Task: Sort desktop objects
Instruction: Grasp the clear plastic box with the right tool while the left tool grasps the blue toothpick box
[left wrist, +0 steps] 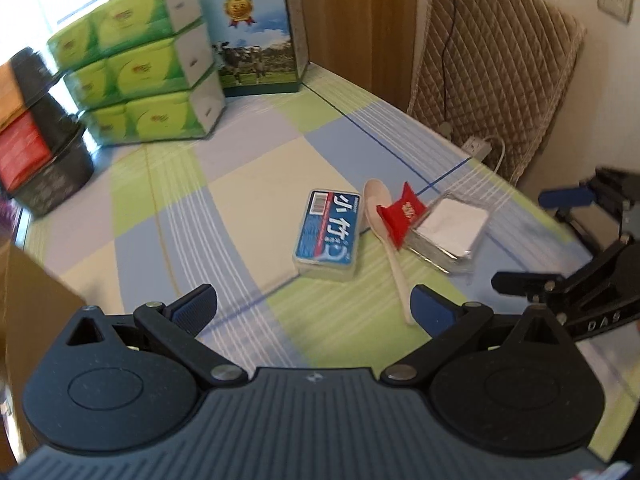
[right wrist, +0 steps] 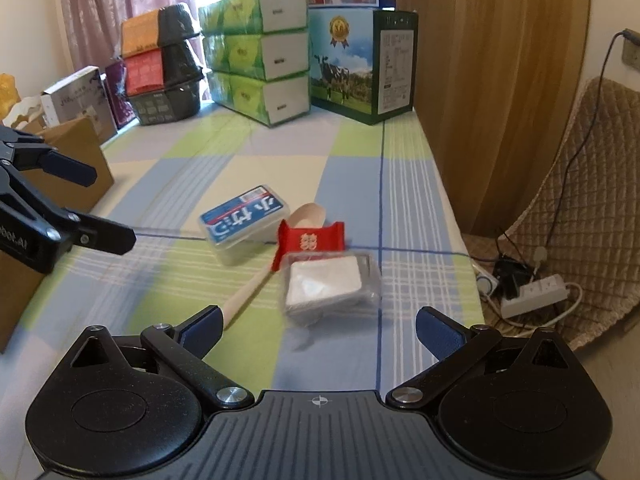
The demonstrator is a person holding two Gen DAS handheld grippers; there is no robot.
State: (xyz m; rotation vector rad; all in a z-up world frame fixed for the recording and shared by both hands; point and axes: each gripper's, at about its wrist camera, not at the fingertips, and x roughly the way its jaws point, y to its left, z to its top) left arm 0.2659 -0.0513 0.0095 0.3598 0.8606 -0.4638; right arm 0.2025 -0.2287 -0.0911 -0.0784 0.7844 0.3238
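Note:
On the checked tablecloth lie a blue-labelled clear plastic box (left wrist: 329, 237) (right wrist: 245, 227), a cream plastic spoon (left wrist: 390, 240) (right wrist: 256, 280), a red snack packet (left wrist: 402, 213) (right wrist: 311, 240) resting across the spoon, and a wrapped stack of foil trays (left wrist: 452, 234) (right wrist: 330, 286). My left gripper (left wrist: 316, 308) (right wrist: 104, 208) is open, hovering short of the box and spoon with nothing between its fingers. My right gripper (right wrist: 318, 330) (left wrist: 552, 240) is open too, just before the foil trays, holding nothing.
Stacked green tissue packs (left wrist: 140, 76) (right wrist: 260, 52), a milk carton box (left wrist: 260, 36) (right wrist: 360, 64) and black noodle bowls (left wrist: 44, 152) (right wrist: 164, 68) stand at the far end. A cardboard box (right wrist: 76, 160) sits at the left. The table's right edge drops to a padded chair (right wrist: 580, 200) and a power strip (right wrist: 532, 294).

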